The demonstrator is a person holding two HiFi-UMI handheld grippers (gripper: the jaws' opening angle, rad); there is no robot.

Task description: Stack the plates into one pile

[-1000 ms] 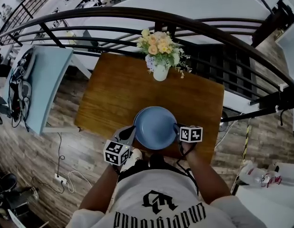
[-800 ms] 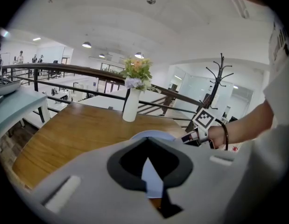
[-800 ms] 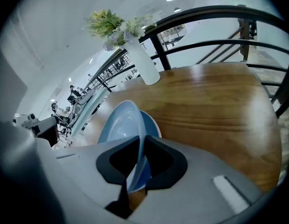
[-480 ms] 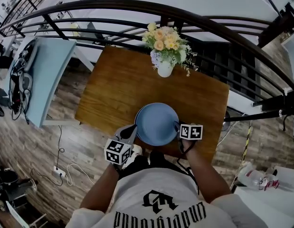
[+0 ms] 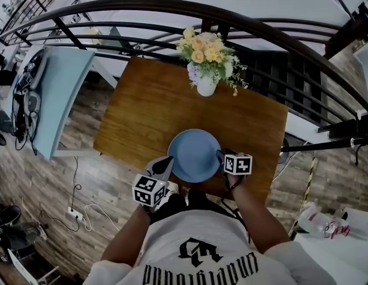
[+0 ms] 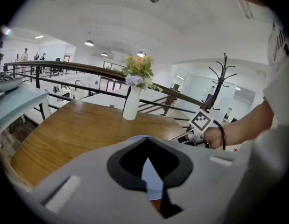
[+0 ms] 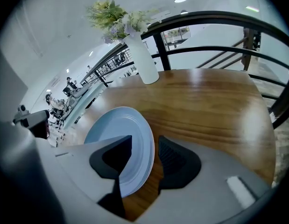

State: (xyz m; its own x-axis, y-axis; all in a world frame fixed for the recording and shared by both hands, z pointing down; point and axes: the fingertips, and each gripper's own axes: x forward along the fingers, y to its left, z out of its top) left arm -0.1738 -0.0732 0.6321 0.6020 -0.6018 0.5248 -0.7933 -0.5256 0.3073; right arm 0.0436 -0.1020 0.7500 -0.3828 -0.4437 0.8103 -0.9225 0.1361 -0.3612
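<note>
One plate [image 7: 118, 134] rim between just-opened right fingers [image 7: 178, 161]

Pale blue round plates [image 5: 194, 155], stacked flat, near front edge of wooden table [image 5: 148, 105].

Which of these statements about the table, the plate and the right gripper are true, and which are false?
1. The blue plate lies on the wooden table. True.
2. The right gripper is clamped on the plate's rim. False: its jaws stand apart and have just been opening. The rim is between them, but the pads do not press on it.
3. The vase with flowers stands upright near the table's far edge, apart from the plate. True.
4. A second plate lies beside the vase. False: the only plate in view is the blue one, at the near edge in front of the person.
</note>
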